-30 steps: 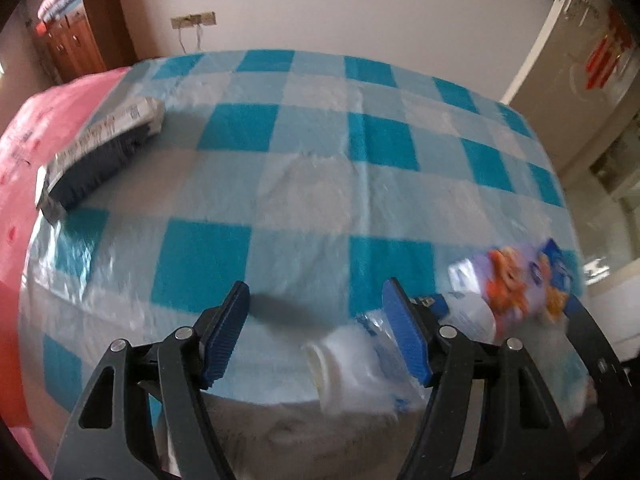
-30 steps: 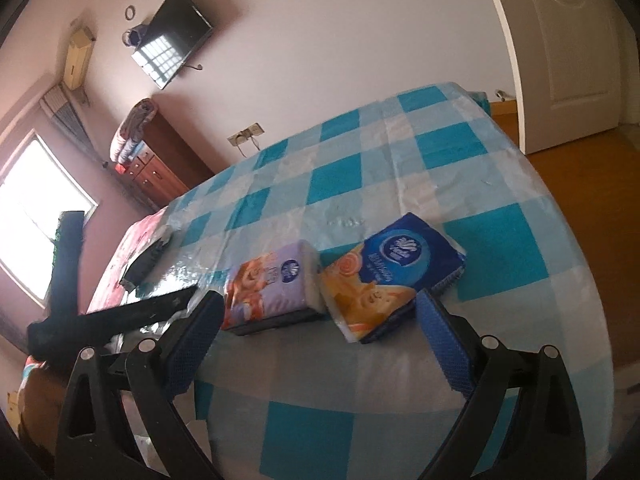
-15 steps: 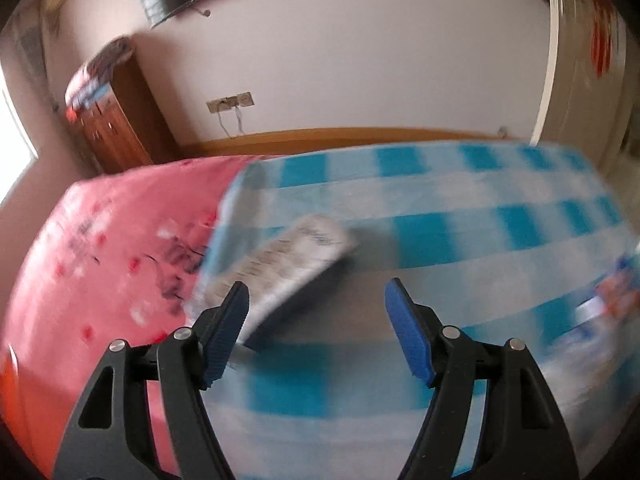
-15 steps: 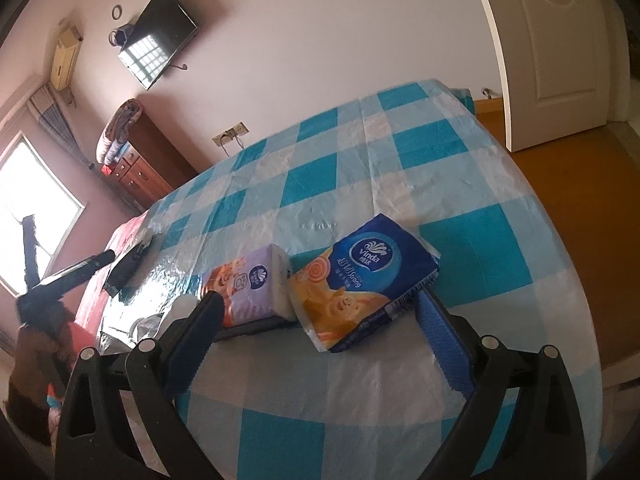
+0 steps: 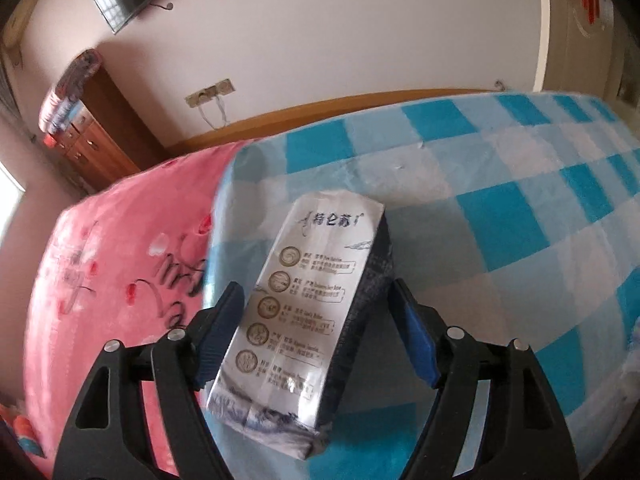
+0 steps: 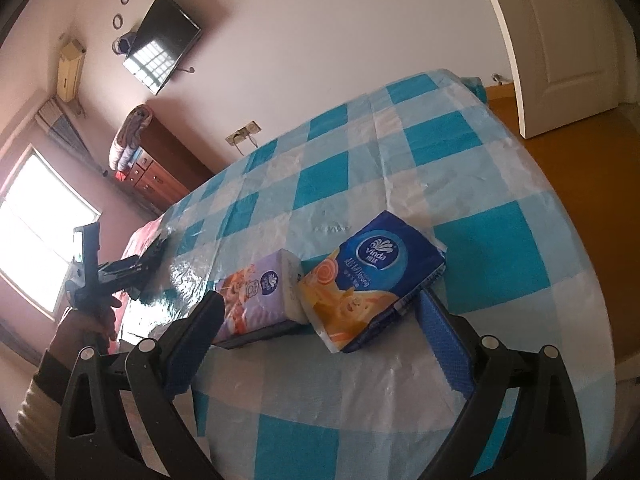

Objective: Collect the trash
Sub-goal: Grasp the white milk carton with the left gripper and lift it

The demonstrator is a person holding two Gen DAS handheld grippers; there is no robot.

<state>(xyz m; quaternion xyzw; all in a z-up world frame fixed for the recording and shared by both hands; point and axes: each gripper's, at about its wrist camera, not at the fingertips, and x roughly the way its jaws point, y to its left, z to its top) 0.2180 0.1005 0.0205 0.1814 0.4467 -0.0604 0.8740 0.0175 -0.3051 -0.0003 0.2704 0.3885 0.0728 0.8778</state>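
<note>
A long tissue pack (image 5: 304,304), white on top with dark sides, lies on the blue-checked cover (image 5: 500,216) near its left edge. My left gripper (image 5: 316,292) straddles it with the jaws opening; the pack sits between the pads and neither pad presses on it. In the right wrist view, a hand (image 6: 92,320) holds that left gripper (image 6: 136,266) far to the left. My right gripper (image 6: 322,304) stands open just in front of a purple tissue pack (image 6: 260,292) and a blue-and-orange Vinda pack (image 6: 376,276), touching neither.
A pink floral blanket (image 5: 120,260) adjoins the checked cover on the left. A wooden dresser (image 5: 96,136) stands against the far wall under a wall-mounted TV (image 6: 160,44). A white door (image 6: 560,40) and wooden floor (image 6: 580,160) lie to the right of the bed.
My left gripper swung left, away from the bottle and packs at the near edge, to the white-and-dark pack, which now lies between its jaws. The right gripper stayed nearly still.
</note>
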